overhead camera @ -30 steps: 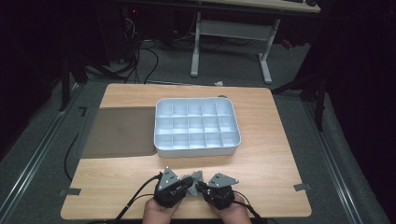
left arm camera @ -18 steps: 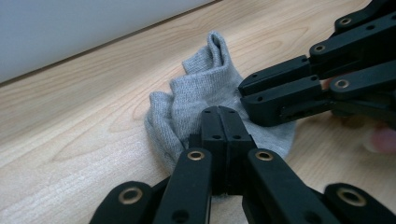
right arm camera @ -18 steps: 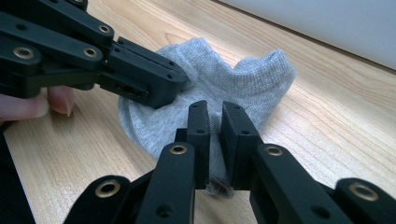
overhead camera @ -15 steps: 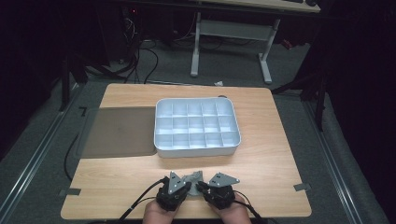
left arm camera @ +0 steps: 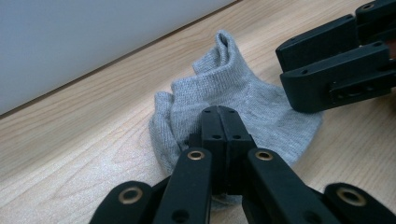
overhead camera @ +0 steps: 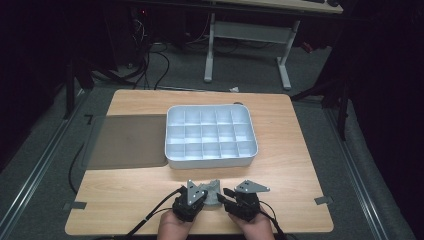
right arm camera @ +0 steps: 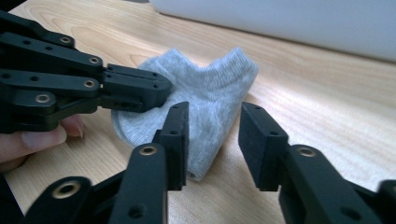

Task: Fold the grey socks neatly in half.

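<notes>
R tool just opened, sock on wood table

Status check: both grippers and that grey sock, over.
Left gripper shut on grey sock. Right gripper just opened, astride sock edge, not pinching. Compartment tray behind, clear of sock.

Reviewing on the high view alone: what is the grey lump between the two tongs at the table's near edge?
Observer: A grey ankle sock, lying rumpled on the wood.
Operator: Are the left tongs gripping it?
Observer: The left tongs are shut at its edge; I cannot confirm pinched fabric.
Operator: And the right?
Observer: The right tongs have just been opening; the sock's near end lies between the jaws, pads off it.
</notes>
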